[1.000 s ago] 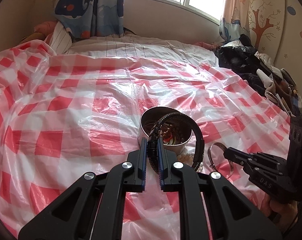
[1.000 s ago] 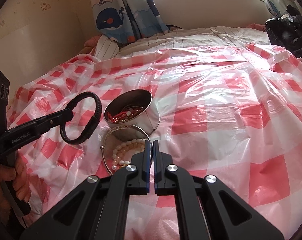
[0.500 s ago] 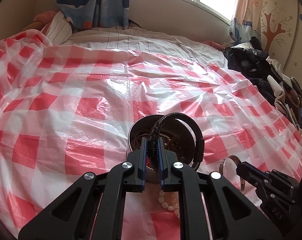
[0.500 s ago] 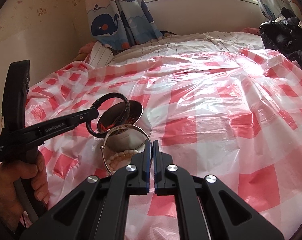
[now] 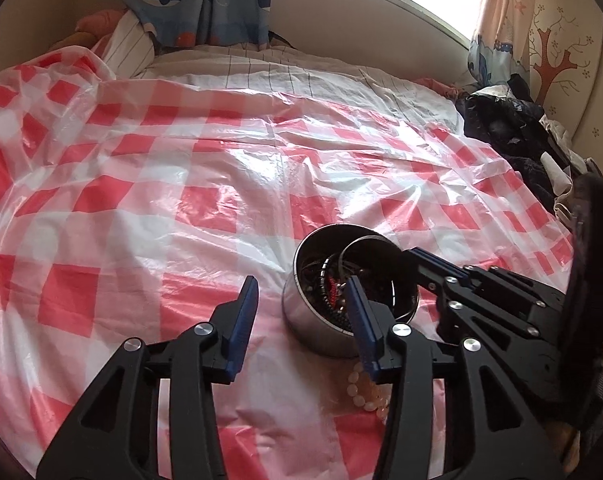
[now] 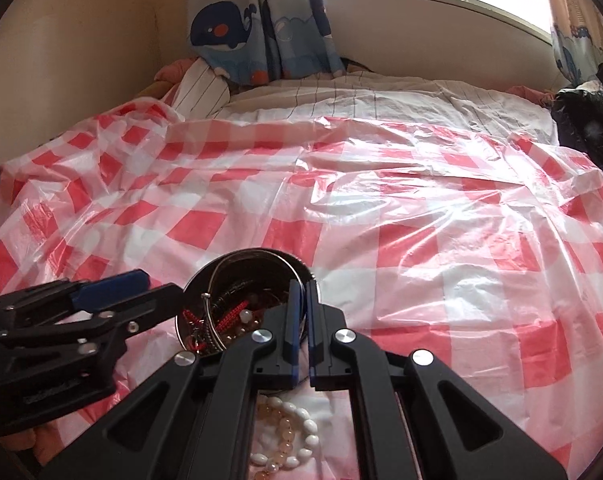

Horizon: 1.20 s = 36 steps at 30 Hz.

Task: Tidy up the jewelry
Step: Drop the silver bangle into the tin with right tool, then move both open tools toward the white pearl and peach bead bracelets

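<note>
Left gripper (image 5: 301,300): jaws opening, spread wide, nothing between pads; right finger in front of near rim of metal tin (image 5: 321,330), contact not clear.

Right gripper (image 6: 302,312): jaws opening, only narrow slit; thin silver bangle (image 6: 213,308) runs into gap at tin's right rim, cannot tell if pads press it. Fingertips over tin.

Tin stands on red-white checked plastic sheet (image 5: 205,208) on bed. Inside: black braided bracelet (image 5: 324,280), red cord pieces, beads.

Pearl bead bracelet (image 6: 285,436) lies on sheet, just near side of tin.
</note>
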Each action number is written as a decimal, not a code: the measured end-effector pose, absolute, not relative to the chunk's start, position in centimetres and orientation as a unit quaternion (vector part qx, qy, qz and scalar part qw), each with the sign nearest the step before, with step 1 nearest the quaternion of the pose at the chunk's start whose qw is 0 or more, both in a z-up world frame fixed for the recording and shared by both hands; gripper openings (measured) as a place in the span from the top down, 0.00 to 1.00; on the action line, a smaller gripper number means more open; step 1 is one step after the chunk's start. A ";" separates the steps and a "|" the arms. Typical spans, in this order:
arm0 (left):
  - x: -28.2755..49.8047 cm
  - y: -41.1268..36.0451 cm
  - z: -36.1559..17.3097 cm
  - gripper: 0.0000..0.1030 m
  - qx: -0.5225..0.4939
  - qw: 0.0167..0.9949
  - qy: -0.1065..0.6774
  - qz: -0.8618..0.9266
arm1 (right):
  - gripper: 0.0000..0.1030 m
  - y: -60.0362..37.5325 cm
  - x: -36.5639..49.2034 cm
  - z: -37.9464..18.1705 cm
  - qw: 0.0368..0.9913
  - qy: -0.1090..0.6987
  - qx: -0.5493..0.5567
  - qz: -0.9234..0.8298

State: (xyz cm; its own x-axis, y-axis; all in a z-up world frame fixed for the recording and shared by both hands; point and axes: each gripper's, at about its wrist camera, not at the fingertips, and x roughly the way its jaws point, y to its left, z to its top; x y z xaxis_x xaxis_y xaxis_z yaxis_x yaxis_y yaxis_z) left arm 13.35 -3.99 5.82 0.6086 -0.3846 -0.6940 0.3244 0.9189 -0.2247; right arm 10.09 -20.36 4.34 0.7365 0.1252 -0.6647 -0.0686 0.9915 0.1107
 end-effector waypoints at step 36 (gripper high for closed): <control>4.1 -2.9 2.8 0.43 0.024 0.893 0.394 -0.218 | 0.67 -18.2 3.5 -0.2 0.875 0.461 -0.038 0.140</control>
